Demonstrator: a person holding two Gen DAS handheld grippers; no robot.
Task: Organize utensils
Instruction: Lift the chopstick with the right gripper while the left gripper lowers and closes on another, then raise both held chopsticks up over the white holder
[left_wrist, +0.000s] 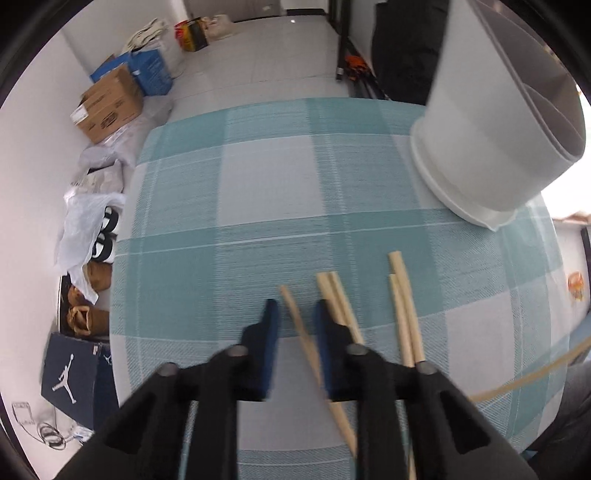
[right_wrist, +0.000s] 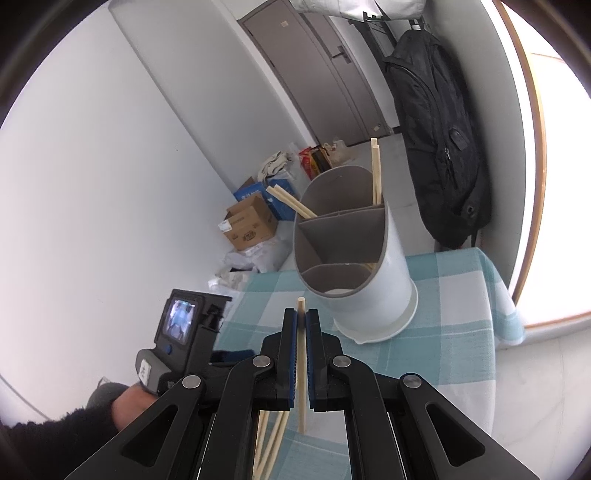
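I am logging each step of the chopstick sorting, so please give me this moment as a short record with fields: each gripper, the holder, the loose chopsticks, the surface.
right gripper: shut on one chopstick, aimed toward the holder
left gripper: open, low over the loose chopsticks
holder: white, with compartments, upright; chopsticks already inside
surface: checked tablecloth, teal and white
background: black backpack, cardboard box
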